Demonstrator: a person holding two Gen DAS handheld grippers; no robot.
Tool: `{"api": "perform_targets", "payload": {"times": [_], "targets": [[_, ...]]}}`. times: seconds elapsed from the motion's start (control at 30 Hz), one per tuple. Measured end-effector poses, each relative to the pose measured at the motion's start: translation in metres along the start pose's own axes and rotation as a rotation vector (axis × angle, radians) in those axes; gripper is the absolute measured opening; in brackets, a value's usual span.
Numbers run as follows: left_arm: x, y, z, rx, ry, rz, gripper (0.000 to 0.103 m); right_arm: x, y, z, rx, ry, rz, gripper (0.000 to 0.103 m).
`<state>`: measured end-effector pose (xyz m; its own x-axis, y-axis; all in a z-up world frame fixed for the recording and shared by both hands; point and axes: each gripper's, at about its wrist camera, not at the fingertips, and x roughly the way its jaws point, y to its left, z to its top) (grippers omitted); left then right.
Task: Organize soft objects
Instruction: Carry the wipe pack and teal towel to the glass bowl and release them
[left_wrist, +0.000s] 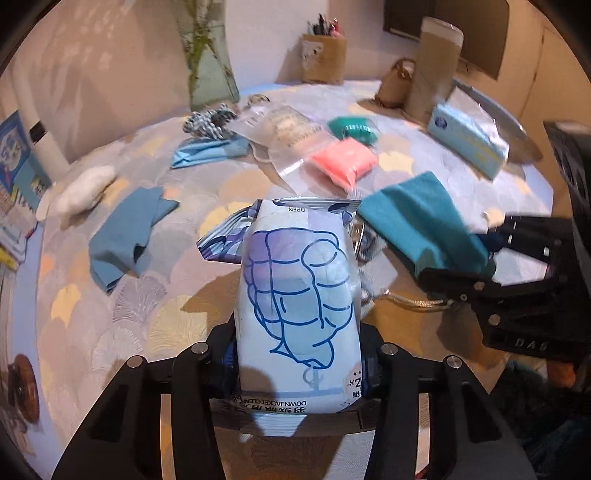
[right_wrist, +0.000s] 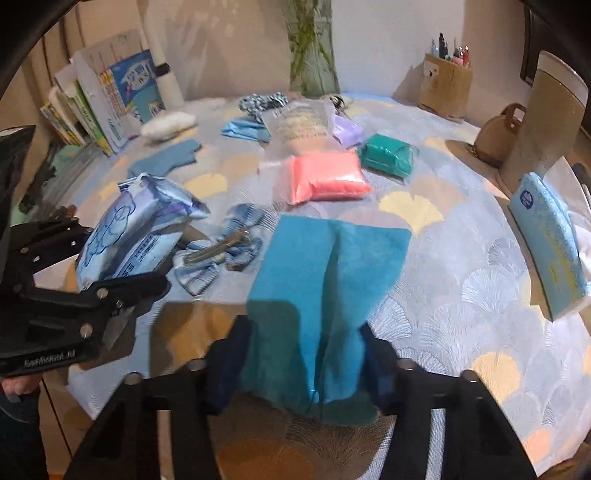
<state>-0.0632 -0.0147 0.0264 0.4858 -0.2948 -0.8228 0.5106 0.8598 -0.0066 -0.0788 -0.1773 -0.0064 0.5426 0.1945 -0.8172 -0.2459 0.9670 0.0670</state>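
Observation:
My left gripper (left_wrist: 297, 369) is shut on a pale blue pack of down-jacket cleaning wipes (left_wrist: 299, 295) and holds it over the table; the pack also shows in the right wrist view (right_wrist: 129, 236). My right gripper (right_wrist: 306, 373) is shut on a folded teal cloth (right_wrist: 325, 280), which drapes forward onto the table; the cloth also shows in the left wrist view (left_wrist: 421, 221). A blue striped bow with a clip (right_wrist: 221, 251) lies between the two.
On the patterned tablecloth (right_wrist: 461, 295) lie a pink bag (right_wrist: 325, 177), a green bag (right_wrist: 388, 155), a clear bag (right_wrist: 299, 125), blue cloths (left_wrist: 129, 236), a white fluffy item (left_wrist: 81, 192) and a tissue pack (right_wrist: 550, 236). Books, a vase and a pen holder stand at the back.

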Motion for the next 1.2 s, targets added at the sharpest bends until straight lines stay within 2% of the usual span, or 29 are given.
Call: {"api": "perform_targets", "payload": {"times": [0.03, 0.13, 0.17, 0.2, 0.27, 0.47, 0.63, 0.73, 0.97, 1.07, 1.2], "targets": [[-0.005, -0.001, 0.001, -0.005, -0.015, 0.002, 0.045, -0.001, 0.003, -0.001, -0.005, -0.003, 0.003, 0.039], [-0.017, -0.006, 0.007, -0.01, -0.047, 0.008, 0.045, -0.007, 0.005, -0.001, -0.006, -0.022, 0.026, 0.031], [-0.022, -0.008, 0.01, -0.012, -0.063, 0.011, 0.045, -0.01, 0.002, 0.001, 0.008, -0.033, 0.059, 0.03], [-0.029, -0.01, 0.014, -0.018, -0.085, 0.013, 0.045, -0.017, -0.003, 0.001, 0.032, -0.052, 0.112, 0.029], [-0.039, -0.012, 0.021, -0.023, -0.116, 0.001, 0.045, -0.026, -0.008, 0.004, 0.048, -0.084, 0.154, 0.029], [-0.068, -0.051, 0.051, 0.036, -0.203, -0.007, 0.045, -0.077, -0.04, 0.006, 0.097, -0.222, 0.167, 0.029], [-0.076, -0.1, 0.079, 0.103, -0.253, -0.021, 0.045, -0.108, -0.08, 0.0, 0.175, -0.291, 0.147, 0.029], [-0.073, -0.128, 0.098, 0.117, -0.267, -0.063, 0.045, -0.122, -0.109, -0.009, 0.232, -0.32, 0.153, 0.029], [-0.059, -0.213, 0.142, 0.249, -0.279, -0.128, 0.045, -0.154, -0.183, -0.029, 0.341, -0.404, 0.072, 0.029], [-0.046, -0.255, 0.164, 0.32, -0.283, -0.132, 0.045, -0.169, -0.219, -0.032, 0.396, -0.434, 0.013, 0.029], [-0.019, -0.302, 0.187, 0.421, -0.294, -0.089, 0.045, -0.187, -0.285, -0.038, 0.536, -0.46, -0.071, 0.029]]}}
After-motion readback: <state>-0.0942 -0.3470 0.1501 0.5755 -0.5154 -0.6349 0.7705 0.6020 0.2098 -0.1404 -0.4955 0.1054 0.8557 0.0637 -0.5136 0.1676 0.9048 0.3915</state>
